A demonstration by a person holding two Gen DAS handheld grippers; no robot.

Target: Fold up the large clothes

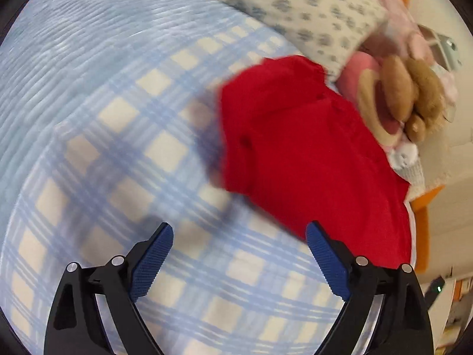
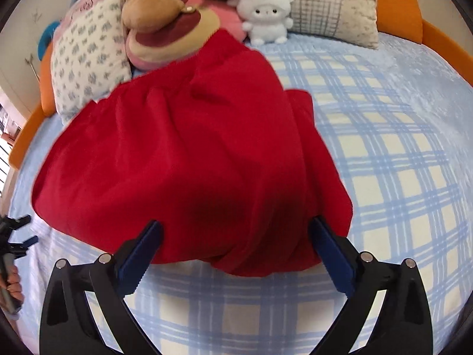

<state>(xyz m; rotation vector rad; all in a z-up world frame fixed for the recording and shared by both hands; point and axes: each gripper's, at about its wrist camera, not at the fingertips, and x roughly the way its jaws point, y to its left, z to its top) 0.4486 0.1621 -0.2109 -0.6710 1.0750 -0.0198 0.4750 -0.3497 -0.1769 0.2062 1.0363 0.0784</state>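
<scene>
A large red garment (image 2: 183,153) lies bunched on the blue plaid bedsheet (image 2: 399,162), its far end reaching the plush toys. My right gripper (image 2: 236,223) stands open over the garment's near edge, with the cloth lying between its blue pads, which do not press on it. In the left wrist view the red garment (image 1: 310,153) fills the right side. My left gripper (image 1: 240,226) is open over the plaid sheet (image 1: 147,148) with nothing between its fingers; its right finger overlaps the cloth's edge. That view is blurred. The left gripper (image 2: 32,228) also shows at the right wrist view's left edge, held in a hand.
A brown and pink plush toy (image 2: 174,20), a white plush cat (image 2: 266,14) and patterned pillows (image 2: 85,56) line the head of the bed. An orange bed frame (image 2: 399,9) borders the mattress. A pale blue quilt (image 1: 88,44) covers the far left in the left wrist view.
</scene>
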